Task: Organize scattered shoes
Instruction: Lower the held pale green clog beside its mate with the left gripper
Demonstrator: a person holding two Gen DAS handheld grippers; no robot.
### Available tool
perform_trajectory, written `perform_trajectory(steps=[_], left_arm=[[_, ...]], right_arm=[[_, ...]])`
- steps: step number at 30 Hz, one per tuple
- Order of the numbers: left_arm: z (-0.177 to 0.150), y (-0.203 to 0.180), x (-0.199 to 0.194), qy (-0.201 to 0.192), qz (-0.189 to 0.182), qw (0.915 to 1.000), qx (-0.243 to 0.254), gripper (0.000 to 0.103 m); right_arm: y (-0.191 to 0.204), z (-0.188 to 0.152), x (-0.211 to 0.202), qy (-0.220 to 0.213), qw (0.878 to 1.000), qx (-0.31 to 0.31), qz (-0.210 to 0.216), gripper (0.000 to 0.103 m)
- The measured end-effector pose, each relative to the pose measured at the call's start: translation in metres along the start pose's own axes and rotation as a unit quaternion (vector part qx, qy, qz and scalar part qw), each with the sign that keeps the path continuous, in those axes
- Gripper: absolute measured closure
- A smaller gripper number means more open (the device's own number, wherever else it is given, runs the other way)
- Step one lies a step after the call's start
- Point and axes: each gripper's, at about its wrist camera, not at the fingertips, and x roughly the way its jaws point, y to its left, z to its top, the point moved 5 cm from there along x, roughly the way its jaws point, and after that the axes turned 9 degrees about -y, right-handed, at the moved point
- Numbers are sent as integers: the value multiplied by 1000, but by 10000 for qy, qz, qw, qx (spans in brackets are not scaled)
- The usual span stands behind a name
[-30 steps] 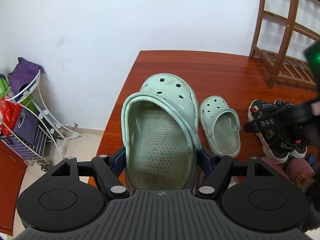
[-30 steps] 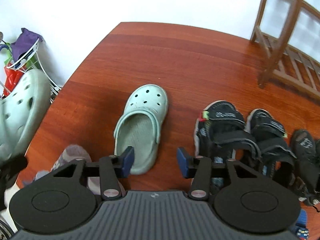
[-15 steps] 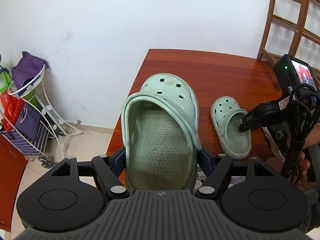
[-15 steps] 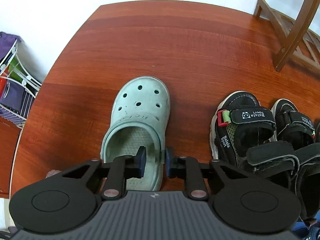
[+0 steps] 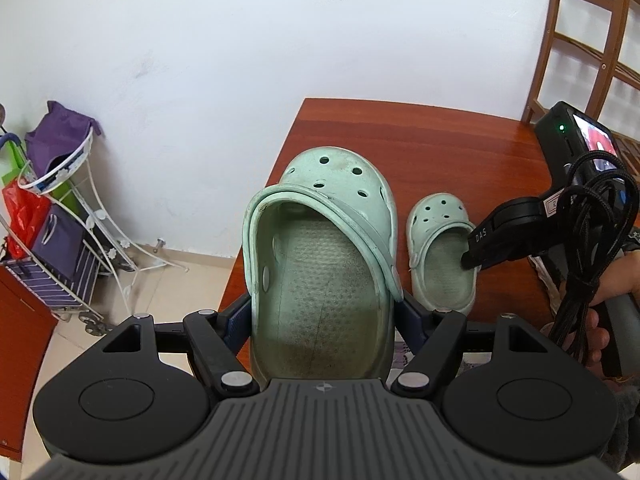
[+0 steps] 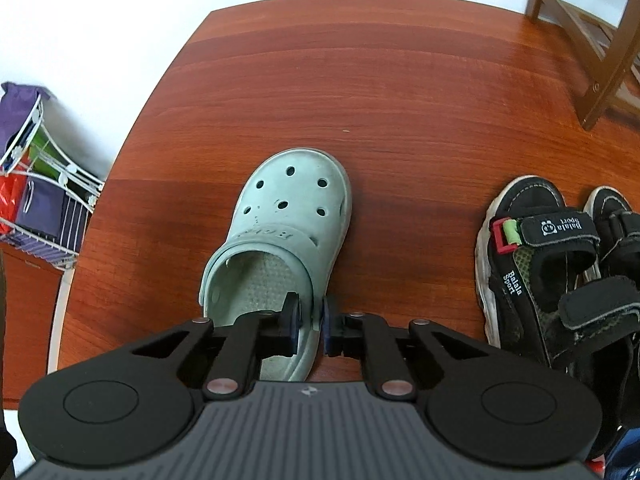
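My left gripper [image 5: 322, 312] is shut on a mint green clog [image 5: 320, 256], gripping its sides and holding it above the left edge of the red-brown table [image 5: 440, 140]. A matching green clog [image 6: 280, 248] lies on the table, toe pointing away; it also shows in the left wrist view [image 5: 440, 248]. My right gripper [image 6: 311, 320] is shut on the right side wall of this second clog near its heel. In the left wrist view one right finger [image 5: 488, 240] reaches into the clog's opening.
A pair of black sandals [image 6: 552, 272] stands to the right of the clog on the table [image 6: 400, 80]. A wooden rack [image 6: 592, 40] stands at the back right. A white wire cart [image 5: 60, 220] with bags stands on the floor to the left.
My right gripper moved down onto the lying clog and closed on its side wall. My left gripper kept its hold on the first clog and shifted slightly left.
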Motion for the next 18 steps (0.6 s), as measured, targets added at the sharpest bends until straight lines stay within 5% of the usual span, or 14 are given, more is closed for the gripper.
perform_trajectory(steps=[7,18], left_arm=[[4,-20,2,-23,-264,9996,75,29],[12,-69,7,-5,-887,9958,217,29]], right_arm=[[-1,-1,-39,-238,9996,-154,1,74],[-22,-24,-123,-600,9979,-59,-236,66]])
